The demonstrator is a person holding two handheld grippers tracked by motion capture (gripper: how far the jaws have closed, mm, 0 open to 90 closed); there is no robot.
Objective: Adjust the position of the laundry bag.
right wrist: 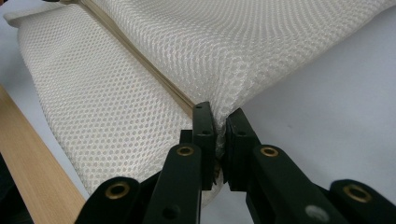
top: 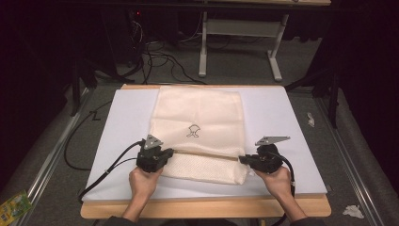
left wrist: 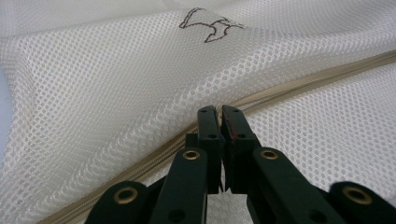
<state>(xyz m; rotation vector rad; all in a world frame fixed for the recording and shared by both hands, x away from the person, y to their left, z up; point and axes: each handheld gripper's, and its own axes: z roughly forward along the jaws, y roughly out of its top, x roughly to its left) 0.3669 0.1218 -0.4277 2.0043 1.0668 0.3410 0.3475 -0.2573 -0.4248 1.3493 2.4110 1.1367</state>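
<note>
Both hands were on the cream mesh laundry bag (top: 197, 132), which lay flat on the white sheet (top: 291, 117) covering the table (top: 207, 208). The left gripper (top: 165, 153) had its fingers (left wrist: 208, 122) pressed together right at the bag's beige zipper seam (left wrist: 299, 84), apparently pinching a thin bit of mesh, though the bite itself was hard to make out. The right gripper (top: 243, 159) was clamped on the opposite end, mesh bunched between its fingers (right wrist: 204, 122) at the bag's corner. The key relation was that the folded edge ran straight across from one set of fingers to the other, its long axis joining the two grippers, with the rest of the bag stretching away beyond the fingertips. Each hand held its own end; neither was nearer. The fabric was an open honeycomb netting, soft and limp, with a small dark outline logo (left wrist: 210, 27) ahead of the left fingers. Any lift would likely need both ends to rise together.
</note>
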